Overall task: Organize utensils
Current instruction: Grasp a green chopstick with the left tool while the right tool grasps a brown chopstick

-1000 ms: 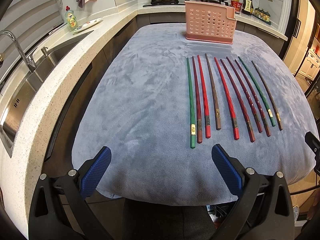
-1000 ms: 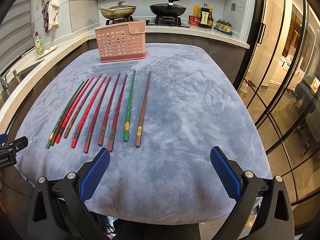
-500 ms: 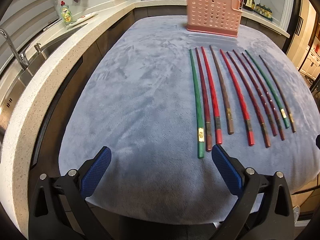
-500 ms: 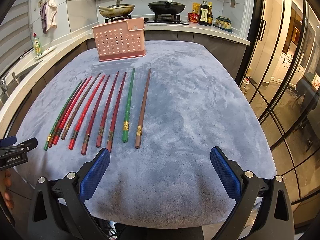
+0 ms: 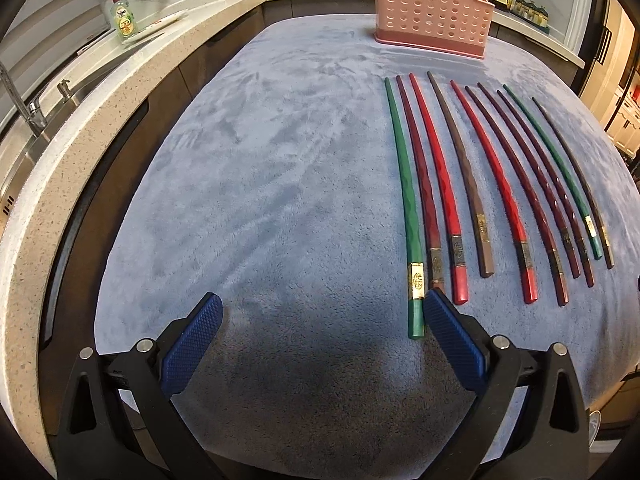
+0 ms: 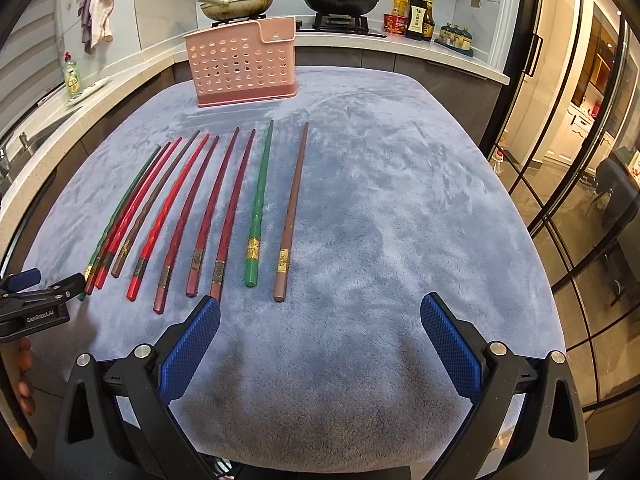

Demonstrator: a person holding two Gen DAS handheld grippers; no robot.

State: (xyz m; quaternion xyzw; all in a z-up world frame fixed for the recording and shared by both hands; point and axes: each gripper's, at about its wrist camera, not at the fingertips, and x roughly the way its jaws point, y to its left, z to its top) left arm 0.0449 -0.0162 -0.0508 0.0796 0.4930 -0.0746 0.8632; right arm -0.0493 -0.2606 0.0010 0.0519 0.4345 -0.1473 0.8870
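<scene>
Ten chopsticks [image 5: 480, 184] are lying side by side on the grey plush cloth [image 5: 280, 200] covering the tabletop, thin tips pointing toward the pink perforated utensil holder [image 6: 242, 64] that's standing upright at the far end, well apart from their thick ends. None are in the holder yet, so the task is just starting, I reckon.

My left gripper [image 5: 320, 332] is hanging low over the near edge w/ jaws spread wide, gripping nothing. The leftmost green chopstick [image 5: 406, 200] has its butt end just inside my right-hand pad [image 5: 450, 336], so I'm lining up on that one. My right gripper [image 6: 320, 334] is likewise wide apart & empty, sitting near the butt ends of the brown chopstick [image 6: 292, 208] and the second green chopstick [image 6: 260, 196], both falling between its pads.

To do this pick well, I'm thinking: shift the left gripper a bit rightward so the green stick is centred, not hugging one pad, & keep the dark-red neighbour [image 5: 424, 188] outside the jaws, since it's lying almost touching. The plush cloth is soft, so pressing down slightly before closing should help. Grip near the gold band [image 5: 417, 286], thick end, so the stick isn't swinging when tipped into the holder.
</scene>
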